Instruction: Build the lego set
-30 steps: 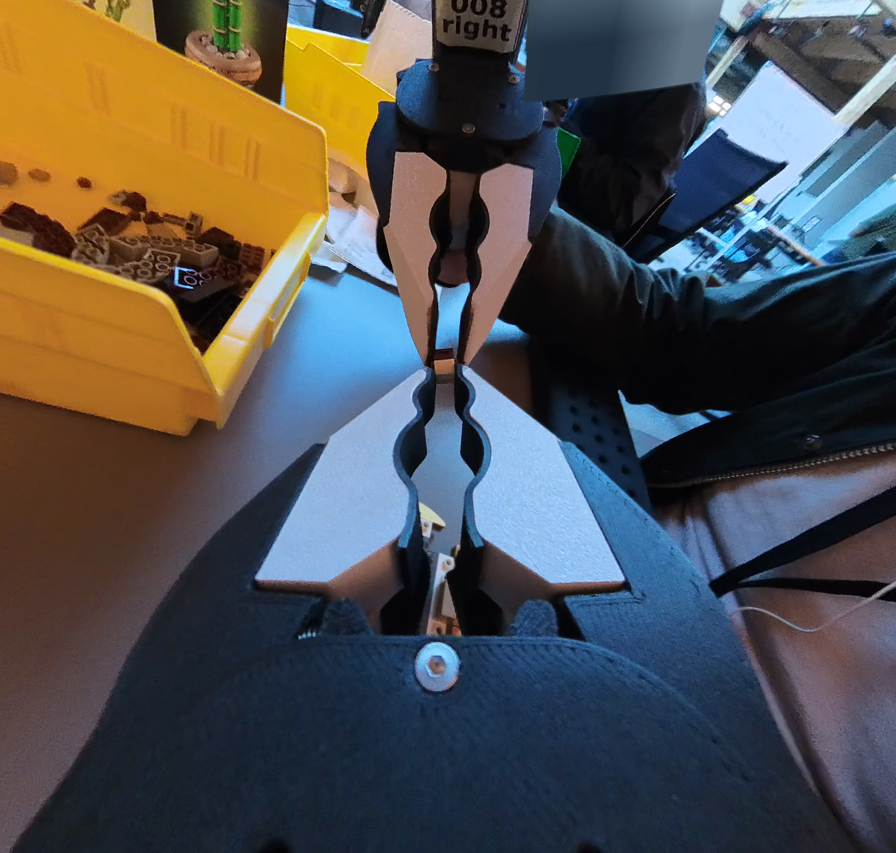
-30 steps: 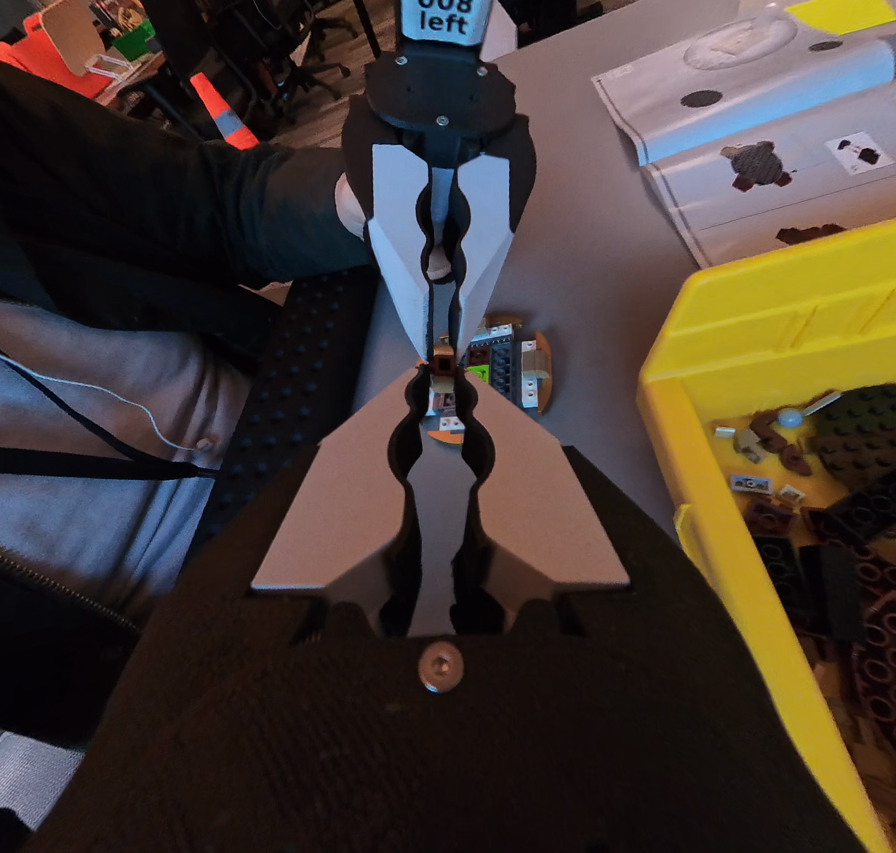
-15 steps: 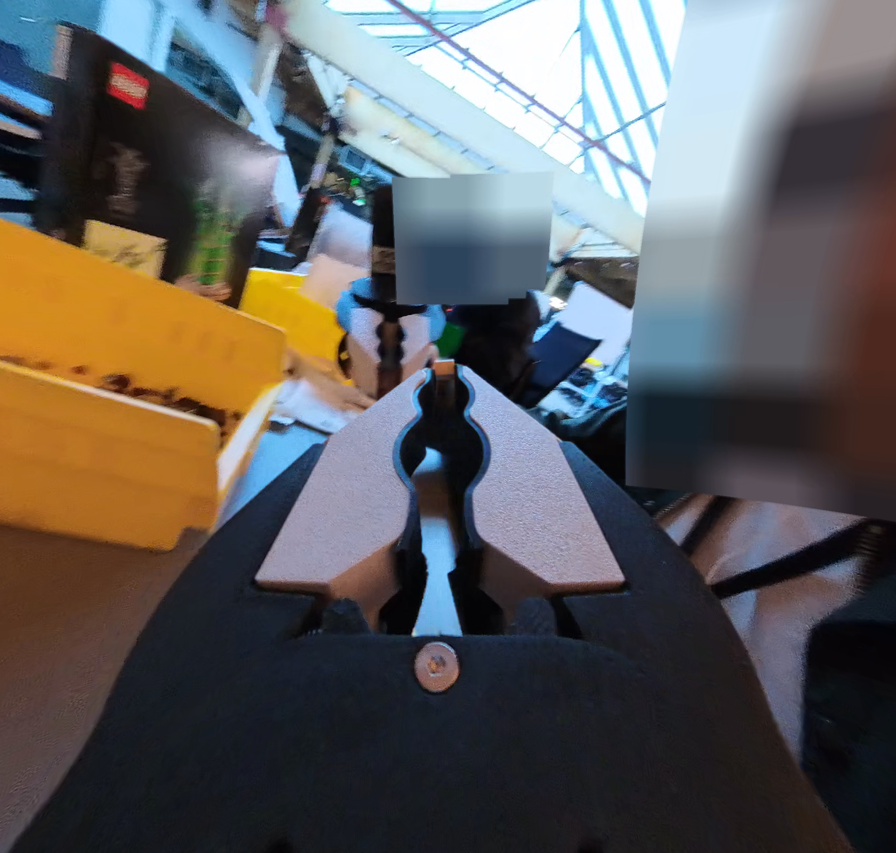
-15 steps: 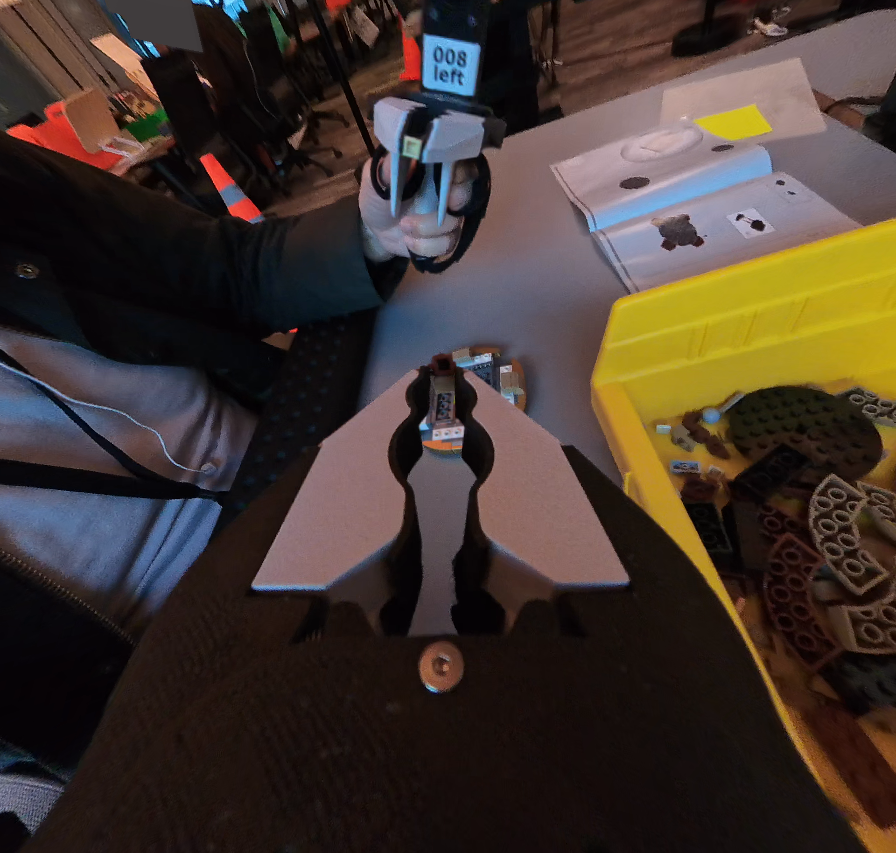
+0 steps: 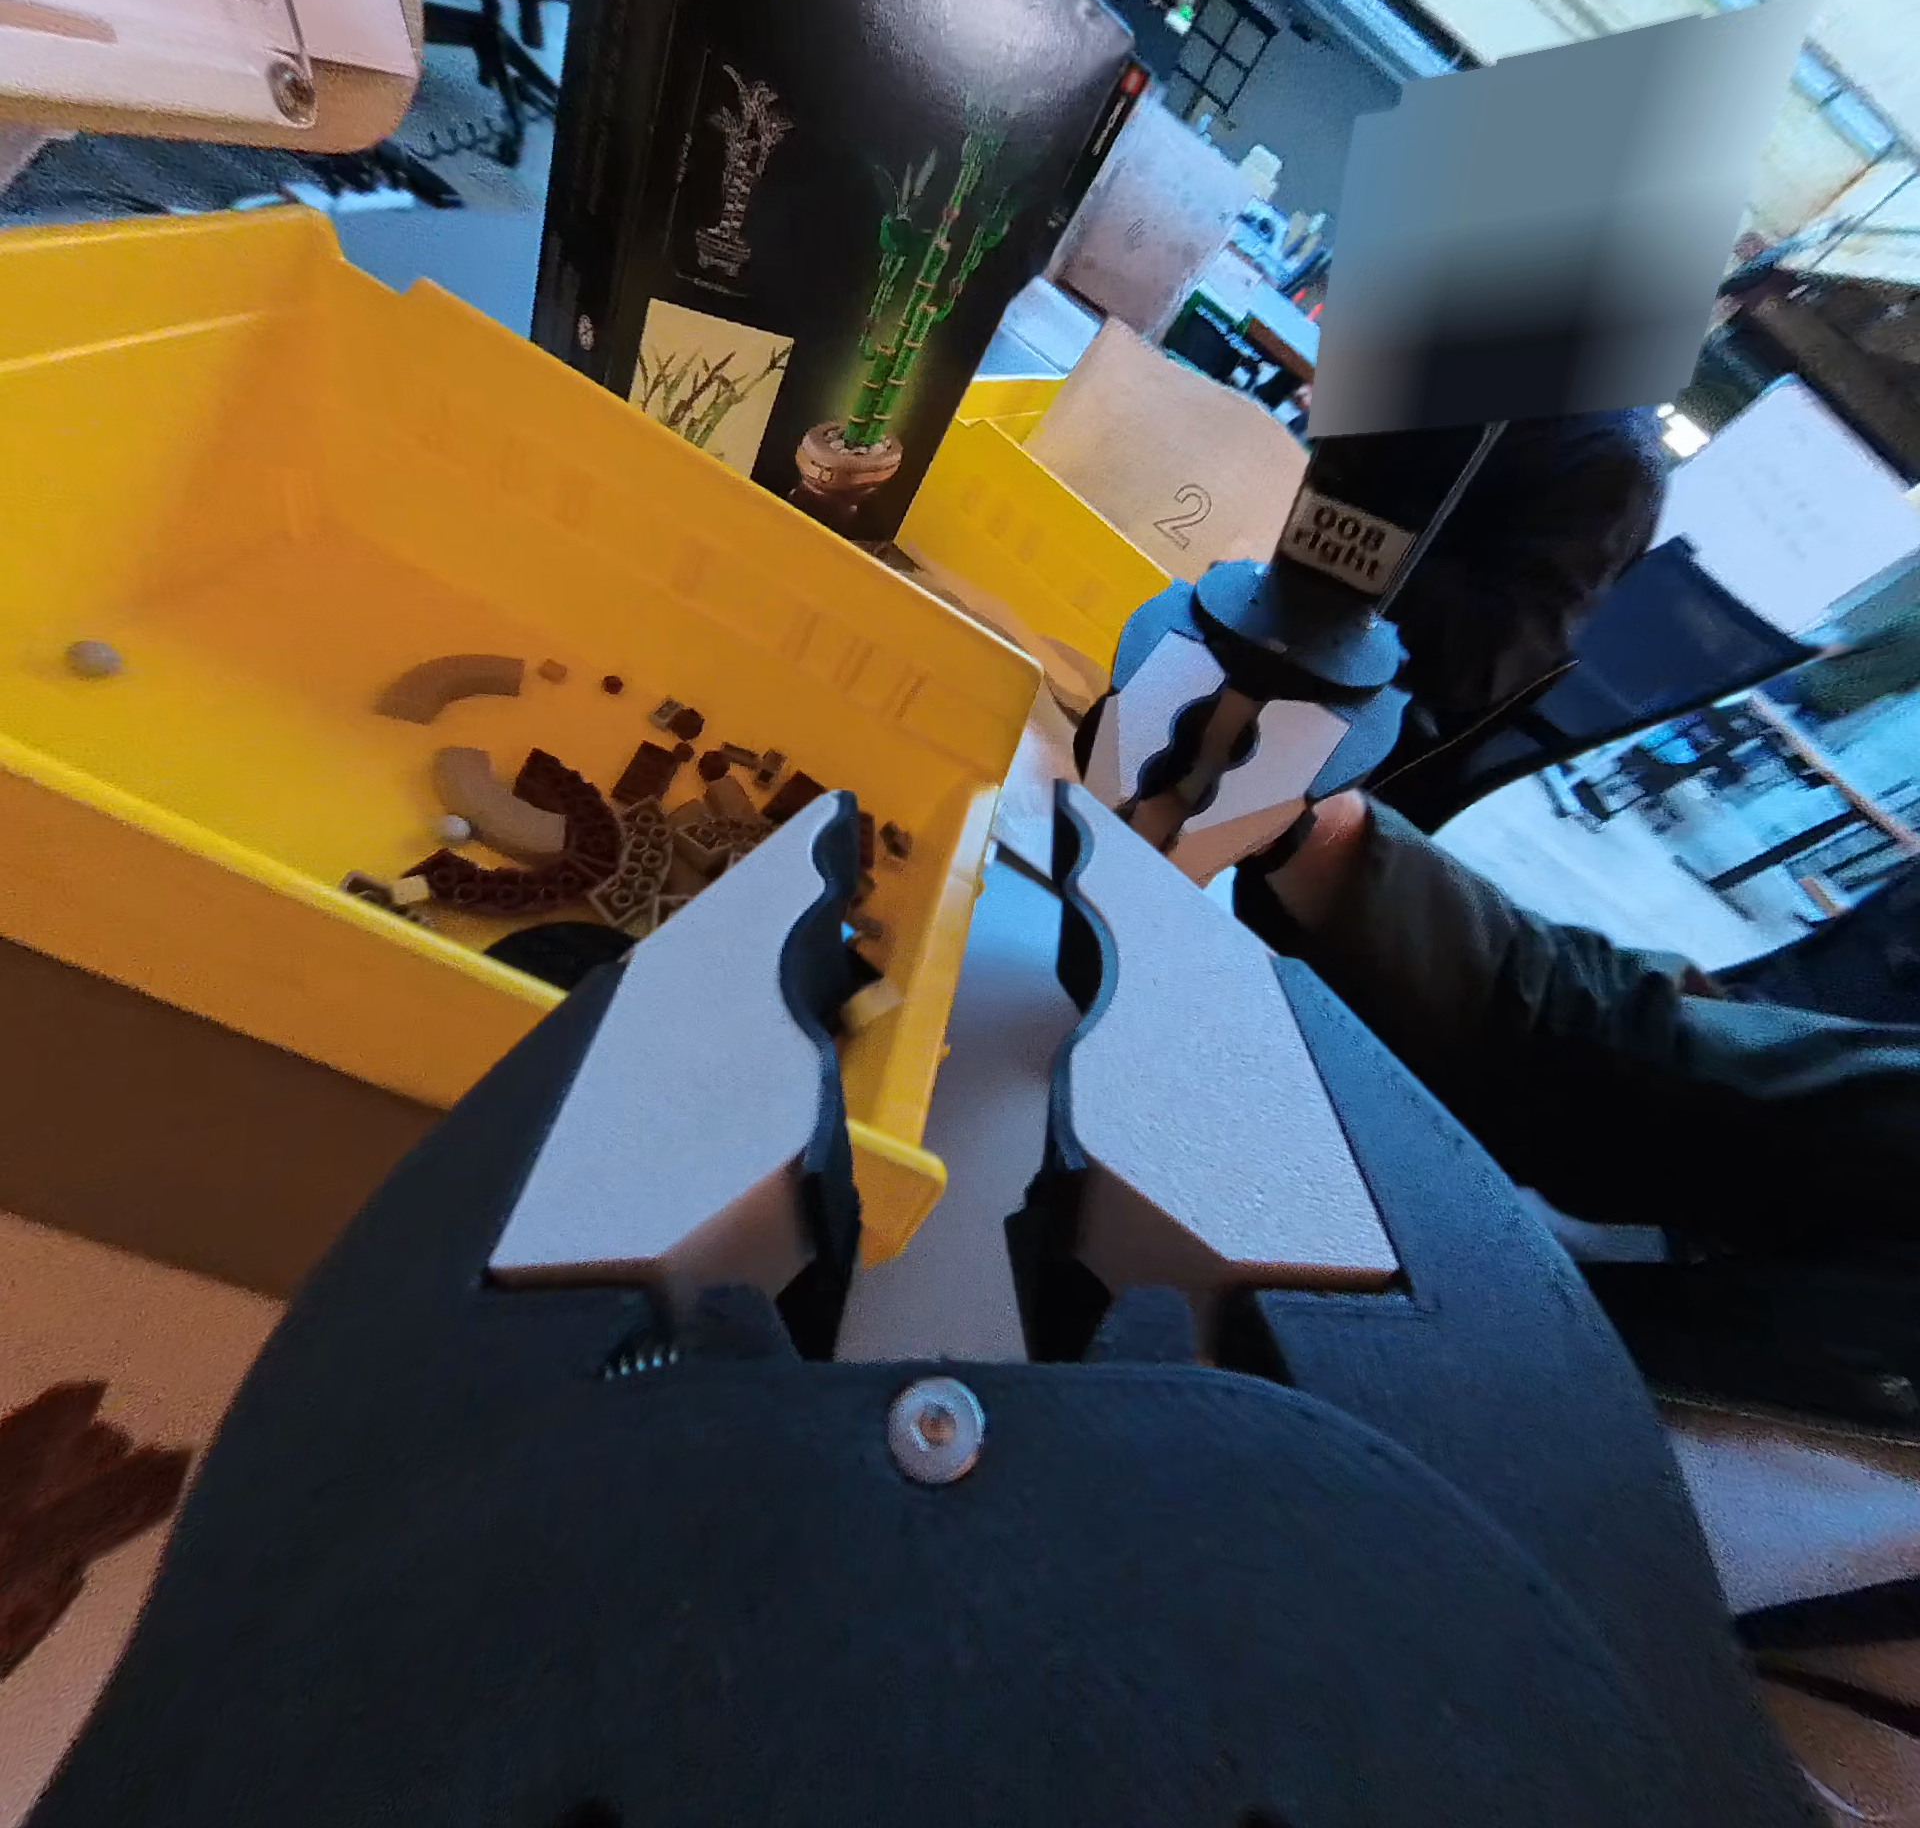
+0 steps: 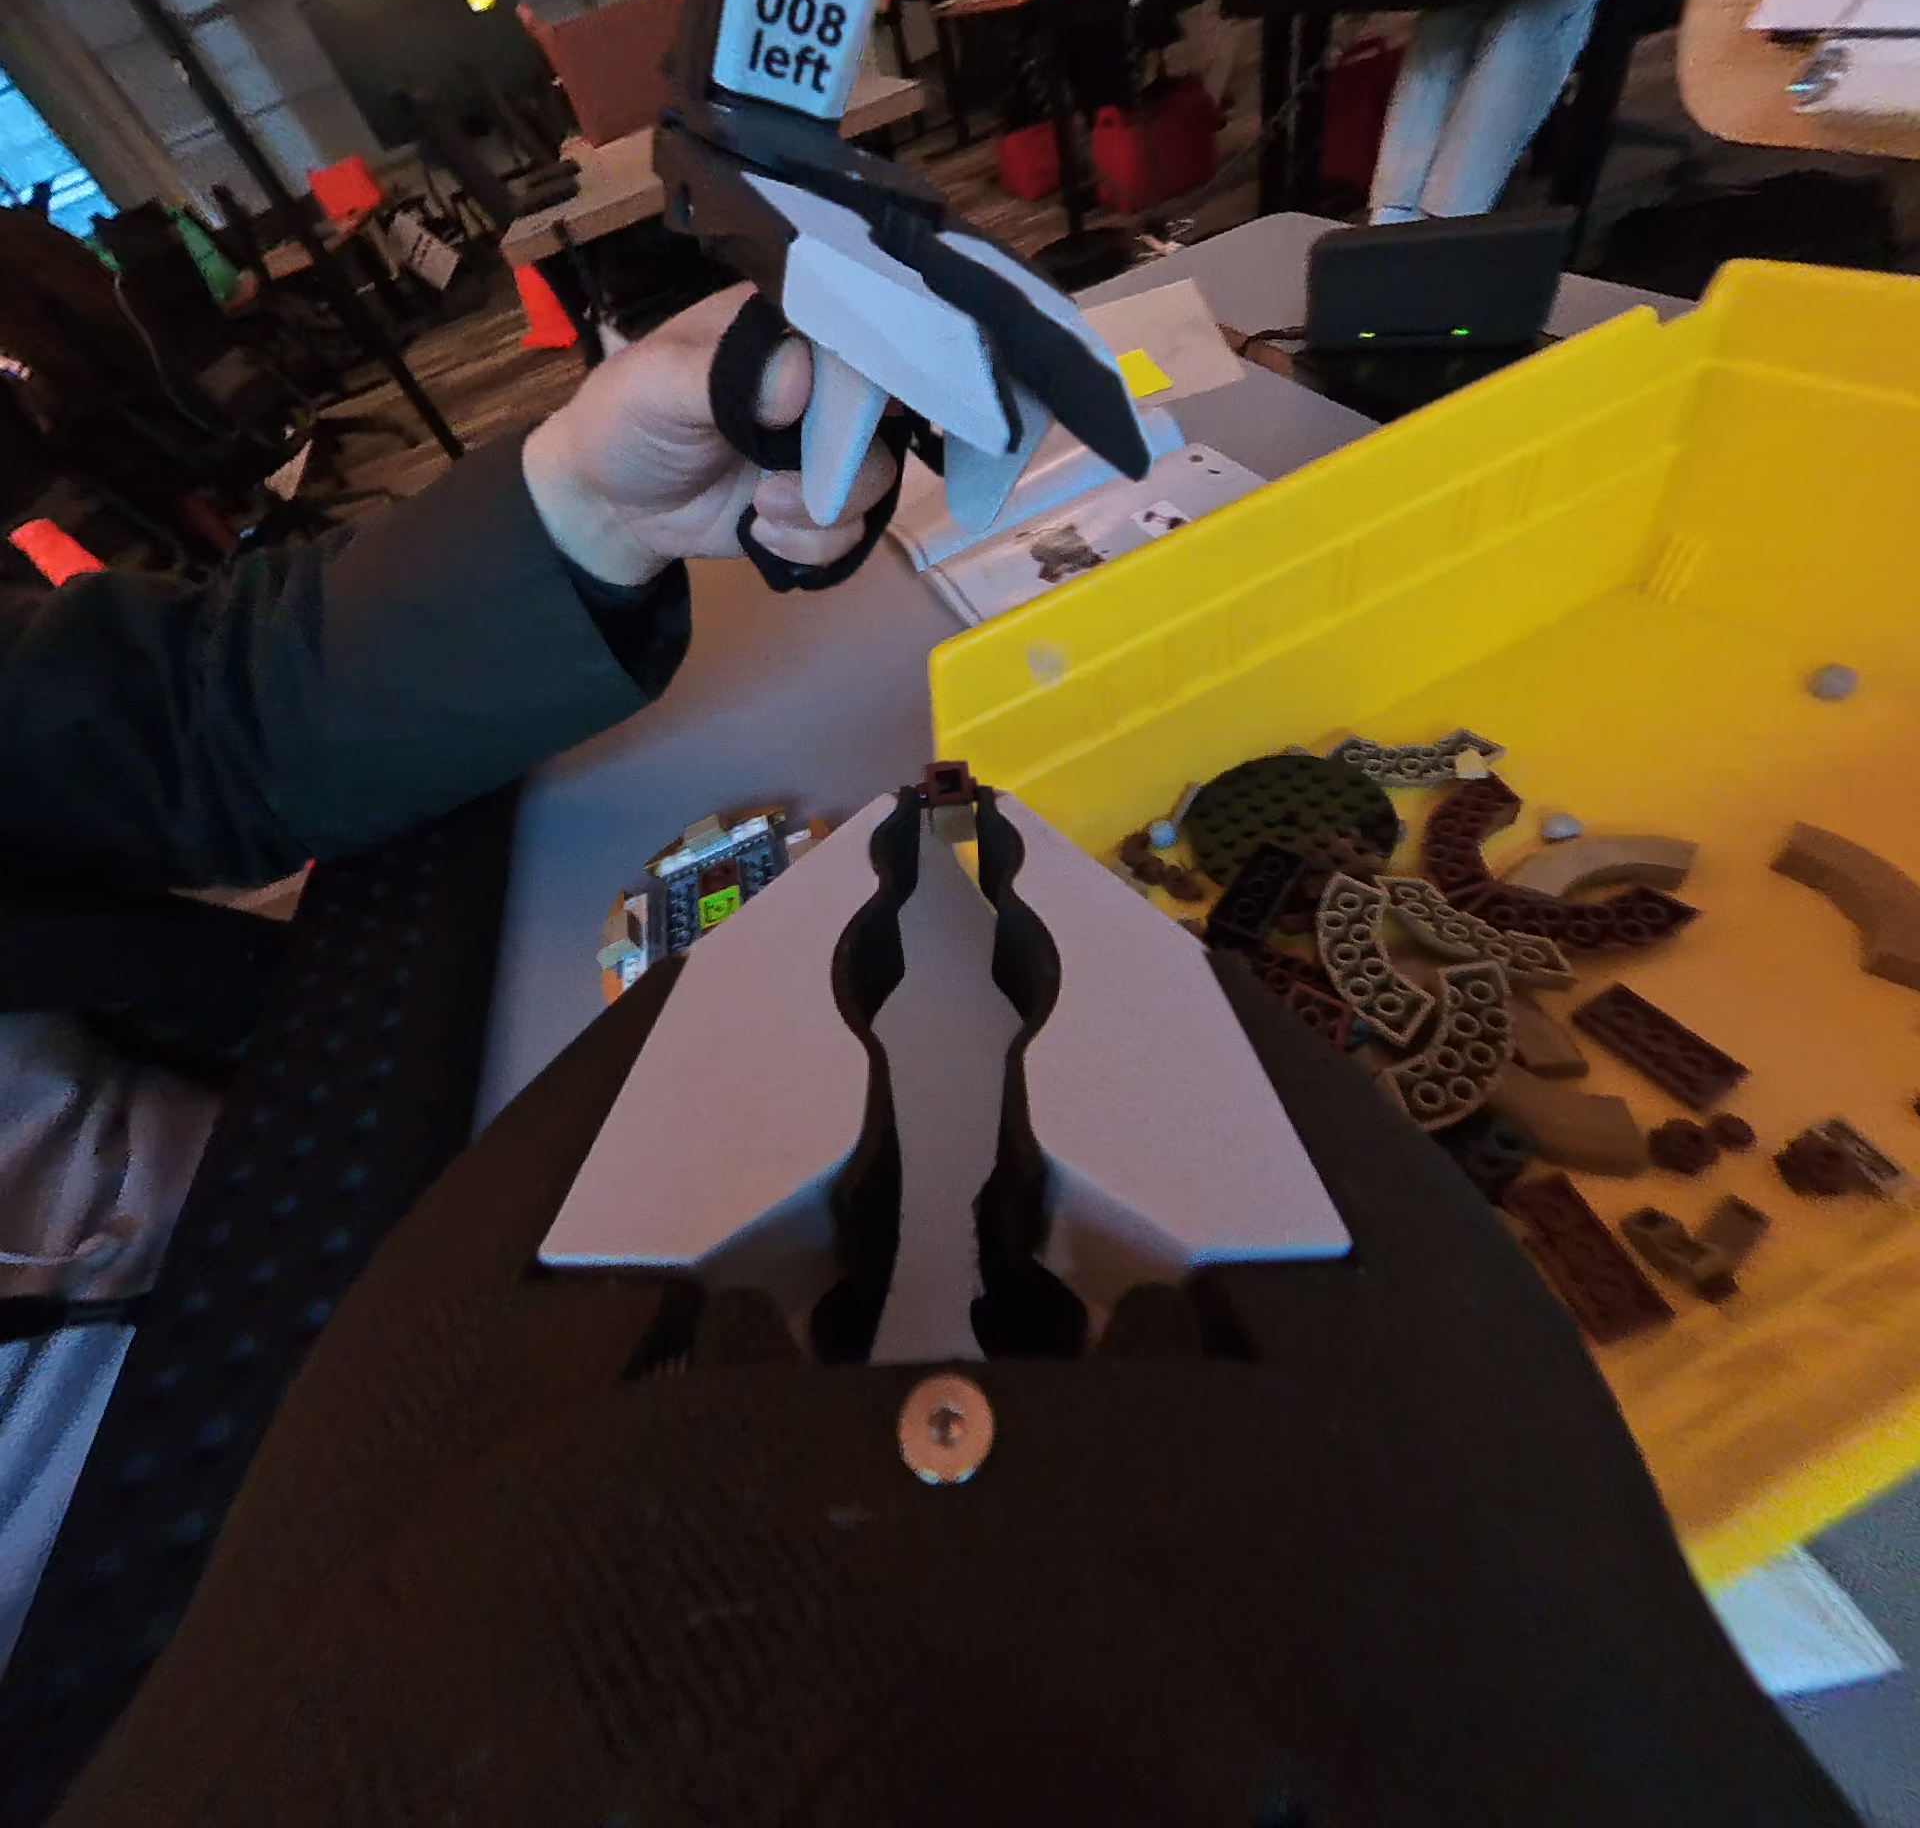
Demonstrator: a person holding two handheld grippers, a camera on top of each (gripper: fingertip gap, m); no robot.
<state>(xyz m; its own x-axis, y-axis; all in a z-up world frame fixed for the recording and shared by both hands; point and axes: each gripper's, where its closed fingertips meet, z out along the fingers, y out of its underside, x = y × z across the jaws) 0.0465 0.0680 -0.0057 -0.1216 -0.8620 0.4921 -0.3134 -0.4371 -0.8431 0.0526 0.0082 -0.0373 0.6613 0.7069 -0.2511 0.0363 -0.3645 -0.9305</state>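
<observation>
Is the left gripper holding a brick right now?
No: in the left wrist view the left gripper has its fingers spread wide apart with only the yellow bin and table visible between them.

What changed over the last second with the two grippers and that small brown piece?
The left gripper let go of the small brown piece, opened, and swung away toward the yellow bin. The right gripper stays shut on the piece, now lifted off the round build, which has not moved.
</observation>
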